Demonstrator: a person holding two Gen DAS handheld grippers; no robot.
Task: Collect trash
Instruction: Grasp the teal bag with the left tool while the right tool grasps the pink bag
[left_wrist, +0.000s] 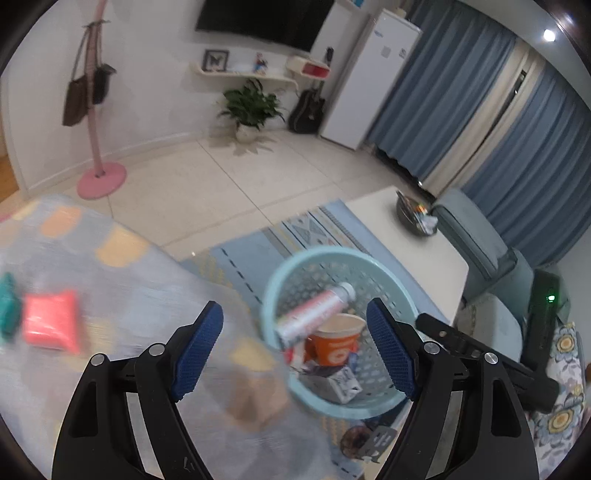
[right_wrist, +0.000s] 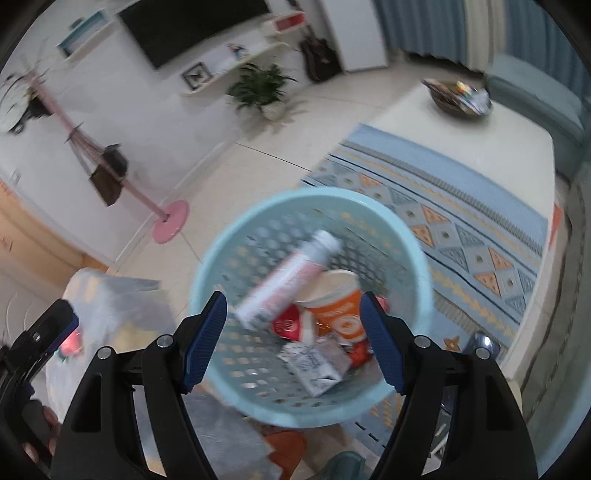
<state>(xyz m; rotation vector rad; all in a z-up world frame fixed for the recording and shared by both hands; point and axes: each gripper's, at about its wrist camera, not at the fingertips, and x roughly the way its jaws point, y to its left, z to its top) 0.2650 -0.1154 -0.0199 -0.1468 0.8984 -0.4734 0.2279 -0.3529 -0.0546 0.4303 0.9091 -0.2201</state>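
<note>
A light blue perforated basket (left_wrist: 275, 295) (right_wrist: 207, 266) stands on the floor below both grippers. A white and pink tube (left_wrist: 314, 314) (right_wrist: 288, 277) is blurred in mid-air just above its opening. Inside lie an orange paper cup (left_wrist: 338, 341) (right_wrist: 340, 306), a crumpled white carton (left_wrist: 341, 384) (right_wrist: 314, 365) and a red wrapper (right_wrist: 286, 325). My left gripper (left_wrist: 295, 347) is open and empty above the basket's left rim. My right gripper (right_wrist: 293, 339) is open and empty over the basket. A pink packet (left_wrist: 51, 323) and a teal item (left_wrist: 7, 302) lie on a blurred patterned cloth (left_wrist: 129, 295).
A white coffee table (left_wrist: 417, 243) (right_wrist: 480, 133) with a dark bowl (left_wrist: 415, 218) (right_wrist: 458, 98) stands on a patterned rug (right_wrist: 443, 221). A grey sofa (left_wrist: 480, 240) lies right. A pink coat stand (left_wrist: 101, 177) (right_wrist: 170, 221), a plant (left_wrist: 251, 107) and a fridge (left_wrist: 373, 74) stand by the far wall.
</note>
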